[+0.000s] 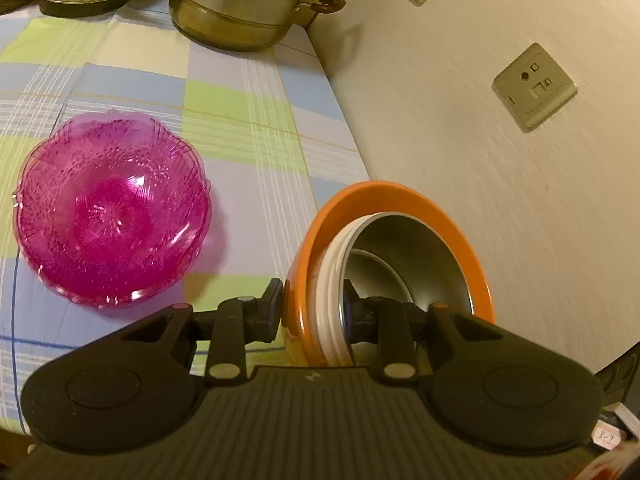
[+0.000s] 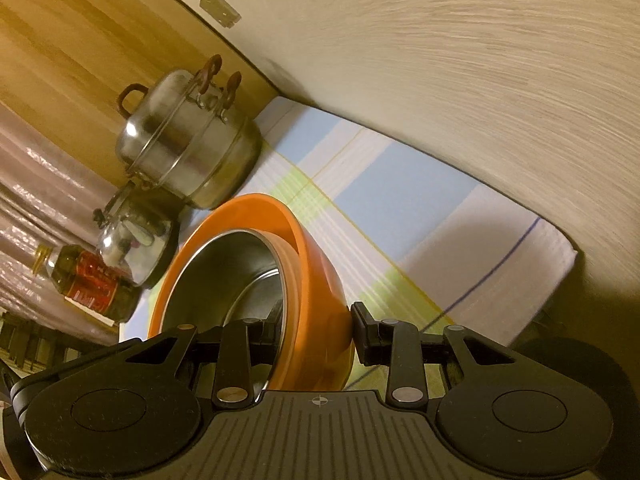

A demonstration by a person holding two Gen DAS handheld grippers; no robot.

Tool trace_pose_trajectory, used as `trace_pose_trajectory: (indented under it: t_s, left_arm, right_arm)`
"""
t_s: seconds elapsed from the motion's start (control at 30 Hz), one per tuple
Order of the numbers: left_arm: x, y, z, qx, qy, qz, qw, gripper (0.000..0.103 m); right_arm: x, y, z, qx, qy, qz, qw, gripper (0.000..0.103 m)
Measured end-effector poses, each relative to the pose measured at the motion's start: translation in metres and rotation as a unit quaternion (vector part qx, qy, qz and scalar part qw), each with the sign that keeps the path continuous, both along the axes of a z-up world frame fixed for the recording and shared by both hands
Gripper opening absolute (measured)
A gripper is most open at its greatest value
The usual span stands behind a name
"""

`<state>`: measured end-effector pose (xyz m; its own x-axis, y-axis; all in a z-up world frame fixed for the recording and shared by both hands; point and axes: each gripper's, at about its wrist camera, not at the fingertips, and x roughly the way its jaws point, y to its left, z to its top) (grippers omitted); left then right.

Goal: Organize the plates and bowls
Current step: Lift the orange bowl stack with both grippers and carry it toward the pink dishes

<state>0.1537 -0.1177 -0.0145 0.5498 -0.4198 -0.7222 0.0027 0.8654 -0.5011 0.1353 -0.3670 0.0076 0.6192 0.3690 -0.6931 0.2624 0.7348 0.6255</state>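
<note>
Orange plastic bowl (image 1: 400, 200) with a steel bowl (image 1: 408, 248) nested inside hung tilted above the checked worktop (image 1: 248, 112), rim clamped by left claw (image 1: 312, 304) and right claw (image 2: 316, 320). Risk: steel bowl sliding out; pink glass bowls (image 1: 112, 208) left of the left claw.

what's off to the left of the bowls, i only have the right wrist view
Observer: A pink glass bowl sits alone on the checked cloth, apart from the orange bowl.
Operator: anything between the orange and steel ones
Observer: Yes, white rims are nested between the orange bowl and the steel bowl.
Operator: is the left claw on the stack too
Observer: Yes, the left claw pinches the stack's rim, one finger outside the orange wall, the other inside the steel bowl.
</note>
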Motion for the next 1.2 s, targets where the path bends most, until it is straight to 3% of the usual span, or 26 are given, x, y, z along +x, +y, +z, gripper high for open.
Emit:
trace_pose_trajectory:
  t_s: [0.6, 1.2]
  left_arm:
    - [-0.050, 0.017, -0.002, 0.003, 0.004, 0.016, 0.9999, 0.026]
    - [-0.080, 0.067, -0.009, 0.001, 0.017, 0.065, 0.9977, 0.026]
  right_arm:
    - [-0.035, 0.014, 0.008, 0.000, 0.012, 0.032, 0.999, 0.033]
    - [-0.039, 0.061, 0.010, 0.003, 0.028, 0.093, 0.995, 0.033]
